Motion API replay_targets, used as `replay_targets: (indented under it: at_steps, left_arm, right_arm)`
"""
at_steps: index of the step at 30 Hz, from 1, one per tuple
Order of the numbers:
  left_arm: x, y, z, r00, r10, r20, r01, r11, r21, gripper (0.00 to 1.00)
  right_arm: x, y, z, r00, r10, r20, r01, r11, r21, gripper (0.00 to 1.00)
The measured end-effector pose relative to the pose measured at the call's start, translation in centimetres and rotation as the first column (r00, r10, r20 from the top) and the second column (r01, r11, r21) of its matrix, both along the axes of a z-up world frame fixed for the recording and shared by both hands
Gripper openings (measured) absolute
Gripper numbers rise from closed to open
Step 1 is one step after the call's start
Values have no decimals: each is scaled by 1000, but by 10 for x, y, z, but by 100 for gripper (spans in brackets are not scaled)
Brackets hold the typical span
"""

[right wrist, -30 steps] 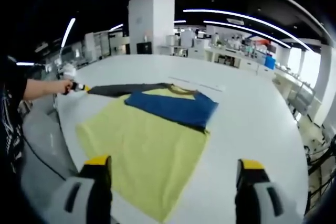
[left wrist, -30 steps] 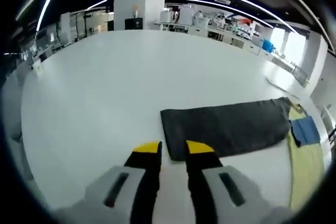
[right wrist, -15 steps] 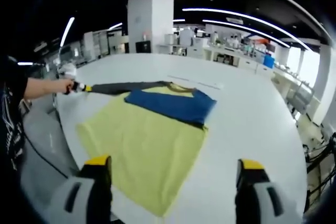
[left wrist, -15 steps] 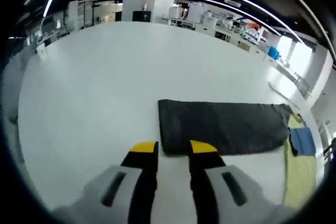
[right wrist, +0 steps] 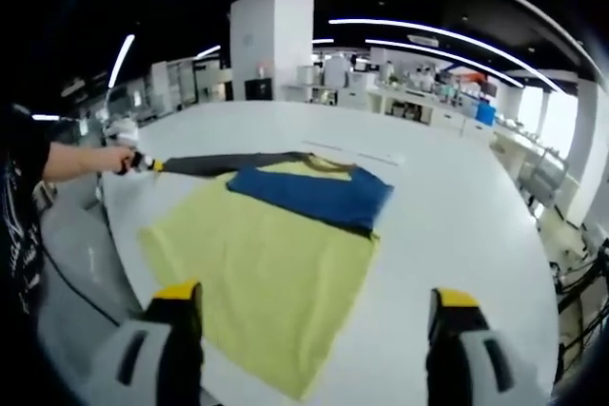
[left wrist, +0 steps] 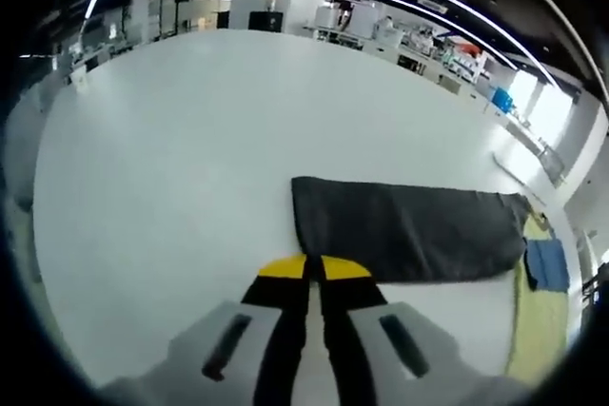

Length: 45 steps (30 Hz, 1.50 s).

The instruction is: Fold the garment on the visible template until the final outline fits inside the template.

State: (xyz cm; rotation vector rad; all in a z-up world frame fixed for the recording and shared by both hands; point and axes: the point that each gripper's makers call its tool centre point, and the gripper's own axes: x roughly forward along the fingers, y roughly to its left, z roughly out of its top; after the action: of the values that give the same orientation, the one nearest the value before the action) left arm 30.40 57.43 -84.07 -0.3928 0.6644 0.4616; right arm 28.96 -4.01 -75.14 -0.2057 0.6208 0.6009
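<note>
Left hand-held gripper (left wrist: 313,269), jaws together, clamps the dark sleeve (left wrist: 404,230) edge; right hand-held gripper (right wrist: 314,316) hovers spread above the yellow template (right wrist: 262,268).

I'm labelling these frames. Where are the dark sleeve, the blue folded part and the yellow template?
dark sleeve (left wrist: 404,230): left gripper view, its middle.
blue folded part (right wrist: 314,195): right gripper view, its centre.
yellow template (right wrist: 262,278): right gripper view, bare middle.

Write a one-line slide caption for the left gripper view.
Left gripper shut on the near edge of the dark sleeve, stretched flat across the white table.
</note>
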Motion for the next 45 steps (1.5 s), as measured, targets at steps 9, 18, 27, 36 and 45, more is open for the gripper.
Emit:
replay_targets:
  at_steps: [9, 18, 27, 36, 45]
  left_arm:
    - [6, -12, 14, 999, -43, 21, 42, 999, 21, 0]
    - [31, -24, 40, 991, -108, 72, 104, 993, 65, 0]
    - [58, -51, 59, 976, -189, 110, 181, 980, 78, 0]
    - [84, -82, 81, 955, -252, 159, 245, 968, 57, 0]
    - [113, -122, 104, 922, -333, 200, 326, 943, 66, 0]
  right_arm:
    - [-2, 1, 0, 1000, -5, -2, 5, 1000, 10, 100]
    - [-2, -1, 3, 1000, -16, 8, 16, 1000, 18, 100]
    - [-5, 2, 1, 1000, -8, 2, 8, 1000, 13, 100]
    - [-6, 2, 1, 1000, -7, 2, 7, 1000, 11, 100]
    - [-9, 3, -2, 1000, -1, -6, 1, 1000, 11, 100]
